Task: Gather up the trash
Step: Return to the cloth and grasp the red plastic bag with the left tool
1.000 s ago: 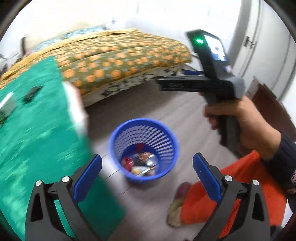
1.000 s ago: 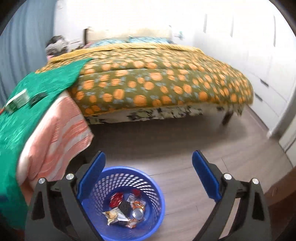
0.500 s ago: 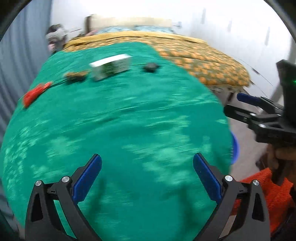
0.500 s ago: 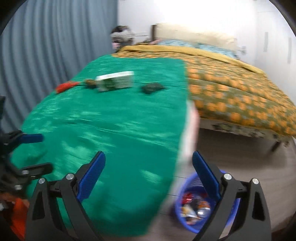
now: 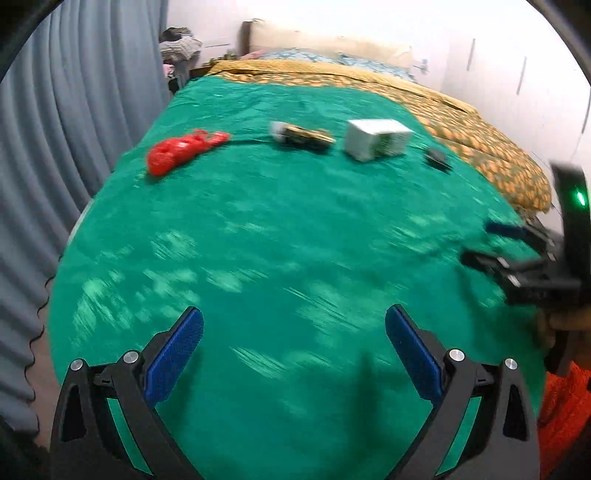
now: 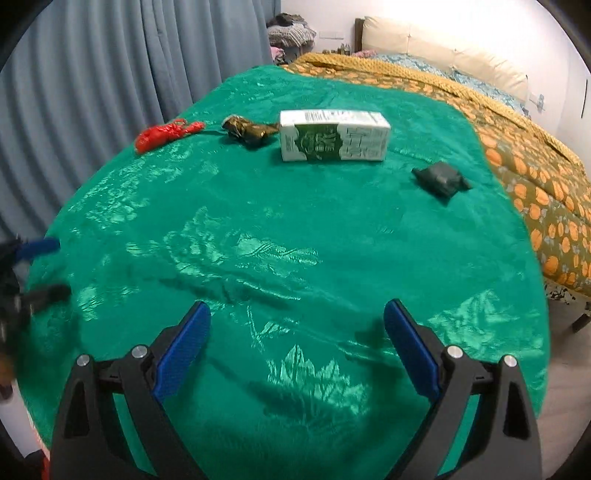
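Note:
Several pieces of trash lie in a row on the far part of a green cloth (image 6: 295,229): a red wrapper (image 6: 166,134), a crumpled brown wrapper (image 6: 247,129), a white and green carton (image 6: 332,136) on its side, and a dark crumpled packet (image 6: 441,181). The left wrist view shows the same red wrapper (image 5: 184,149), brown wrapper (image 5: 303,134), carton (image 5: 376,138) and dark packet (image 5: 437,158), blurred. My left gripper (image 5: 293,350) and right gripper (image 6: 297,347) both hover open and empty over the near cloth, well short of the trash.
A bed with an orange-patterned cover (image 6: 535,177) runs along the right. Grey-blue curtains (image 6: 92,92) hang at the left. A pile of clothes (image 6: 290,31) sits at the back. Bare floor (image 6: 565,369) shows at the right edge.
Both grippers have swung away from the blue basket on the floor to face the green cloth. The basket has left both views and the row of trash is now ahead.

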`<state>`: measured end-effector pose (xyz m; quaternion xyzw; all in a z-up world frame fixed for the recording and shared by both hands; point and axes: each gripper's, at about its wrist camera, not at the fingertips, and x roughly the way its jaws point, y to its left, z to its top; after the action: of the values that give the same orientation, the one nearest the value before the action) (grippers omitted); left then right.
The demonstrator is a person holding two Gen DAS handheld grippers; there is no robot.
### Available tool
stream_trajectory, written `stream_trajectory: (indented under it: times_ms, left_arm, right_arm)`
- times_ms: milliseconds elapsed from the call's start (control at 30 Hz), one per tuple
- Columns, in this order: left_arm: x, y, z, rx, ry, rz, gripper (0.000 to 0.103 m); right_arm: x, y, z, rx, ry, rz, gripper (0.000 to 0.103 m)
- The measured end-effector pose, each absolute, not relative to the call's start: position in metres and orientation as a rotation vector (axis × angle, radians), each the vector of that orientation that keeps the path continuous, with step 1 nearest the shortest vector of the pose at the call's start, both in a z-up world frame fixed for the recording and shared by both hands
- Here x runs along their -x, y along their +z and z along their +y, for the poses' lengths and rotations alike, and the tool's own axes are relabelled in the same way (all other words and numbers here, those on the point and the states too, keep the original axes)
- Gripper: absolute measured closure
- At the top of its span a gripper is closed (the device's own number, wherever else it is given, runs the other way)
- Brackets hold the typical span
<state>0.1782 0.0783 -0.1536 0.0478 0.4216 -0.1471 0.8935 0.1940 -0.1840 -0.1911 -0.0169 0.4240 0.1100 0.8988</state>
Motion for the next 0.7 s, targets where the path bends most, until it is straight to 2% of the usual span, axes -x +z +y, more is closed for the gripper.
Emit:
stream_trajectory:
  times_ms: [333,533,700]
  left_arm:
    - [-0.321,-0.156,0.147,-0.068,-0.246,0.877,0.006]
    - [-0.395,-0.169,0.155,-0.125,-0.218,0.934,0.006]
    - [-0.423,-0.175,0.149,-0.206,-0.25,0.934,0.006]
  right_arm:
    - [-0.2,-0.201,-0.182,0.047,0.232,0.927,0.008]
    - [-0.202,-0.2,-0.182,0.049,0.232,0.93,0.006]
    - [-0.202,-0.201,-0.181,0.052,0.229,0.931,0.006]
